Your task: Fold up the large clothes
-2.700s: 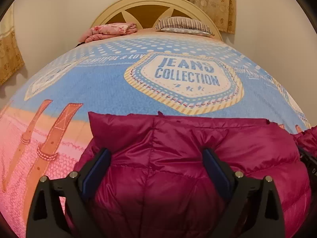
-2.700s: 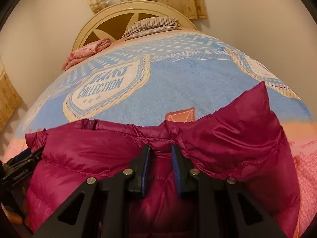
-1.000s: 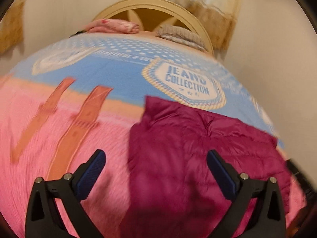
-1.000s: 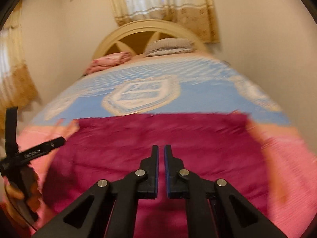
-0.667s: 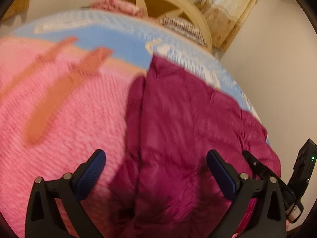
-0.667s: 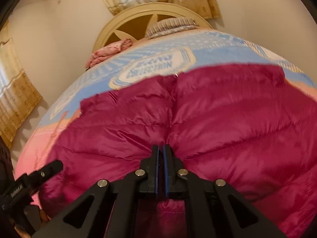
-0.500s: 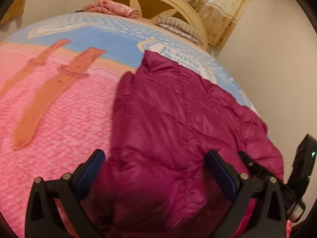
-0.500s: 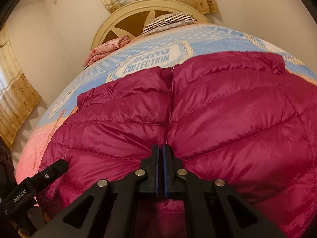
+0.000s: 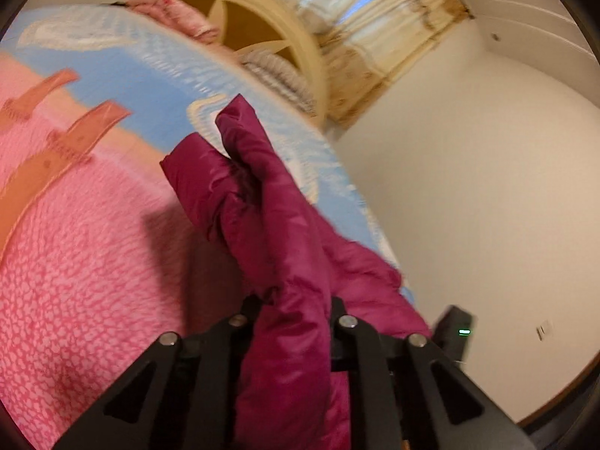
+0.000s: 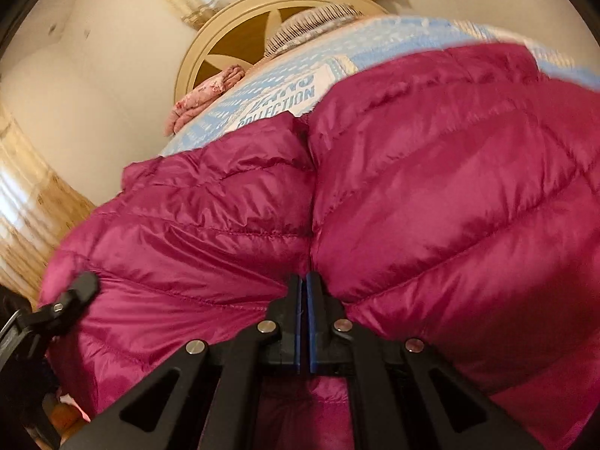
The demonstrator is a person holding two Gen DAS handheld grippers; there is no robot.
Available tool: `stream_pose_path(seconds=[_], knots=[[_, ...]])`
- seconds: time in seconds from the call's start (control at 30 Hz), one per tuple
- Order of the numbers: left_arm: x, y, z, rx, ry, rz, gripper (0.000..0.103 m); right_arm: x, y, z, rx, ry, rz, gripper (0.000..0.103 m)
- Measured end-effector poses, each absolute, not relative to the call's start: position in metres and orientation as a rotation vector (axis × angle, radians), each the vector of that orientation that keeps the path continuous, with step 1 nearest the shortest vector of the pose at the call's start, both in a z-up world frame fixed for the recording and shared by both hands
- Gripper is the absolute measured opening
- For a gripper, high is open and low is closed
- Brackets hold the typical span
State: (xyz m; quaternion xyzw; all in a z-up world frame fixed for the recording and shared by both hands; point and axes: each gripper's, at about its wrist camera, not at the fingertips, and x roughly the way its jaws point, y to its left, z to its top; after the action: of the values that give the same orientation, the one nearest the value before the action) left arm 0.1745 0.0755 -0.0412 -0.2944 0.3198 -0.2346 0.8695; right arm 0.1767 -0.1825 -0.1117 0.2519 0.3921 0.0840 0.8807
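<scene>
Magenta puffer jacket (image 9: pixel 285 262) on the bed (image 9: pixel 93 262), in both grippers' fingers (image 10: pixel 288 300)

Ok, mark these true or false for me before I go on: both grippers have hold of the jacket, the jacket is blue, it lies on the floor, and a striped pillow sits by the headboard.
1. Both grippers grip the jacket. True: the left gripper is shut on a fold of the puffer jacket, and the right gripper pinches its edge.
2. The jacket is blue. False: it is magenta.
3. It lies on the floor. False: it is on the bedspread.
4. A striped pillow sits by the headboard. True.
</scene>
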Motion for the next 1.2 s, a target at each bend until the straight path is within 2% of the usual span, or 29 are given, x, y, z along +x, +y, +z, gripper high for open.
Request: stream_pose_path(seconds=[0.27,0.53,0.63,0.9,1.2], knots=[[0.129,0.073,0.028,-0.433,0.577,-0.488,0.015,0.150,-0.130,-0.115,0.720,0.905,0.299,0.000],[0.097,0.042,0.047,-0.109,0.558,-0.385,0.015,0.140,-0.041,-0.123,0.815,1.006,0.582,0.000],[0.097,0.029,0.043,-0.080,0.558,-0.416,0.015,0.131,-0.059,-0.113,0.792,0.997,0.574,0.001],[0.106,-0.028,0.015,0.036,0.629,-0.460,0.015,0.089,-0.182,-0.062,0.707,0.756,0.337,0.001],[0.094,-0.088,-0.030,0.243,0.668,-0.488,0.015,0.078,-0.253,-0.067,0.782,0.703,0.242,0.002]])
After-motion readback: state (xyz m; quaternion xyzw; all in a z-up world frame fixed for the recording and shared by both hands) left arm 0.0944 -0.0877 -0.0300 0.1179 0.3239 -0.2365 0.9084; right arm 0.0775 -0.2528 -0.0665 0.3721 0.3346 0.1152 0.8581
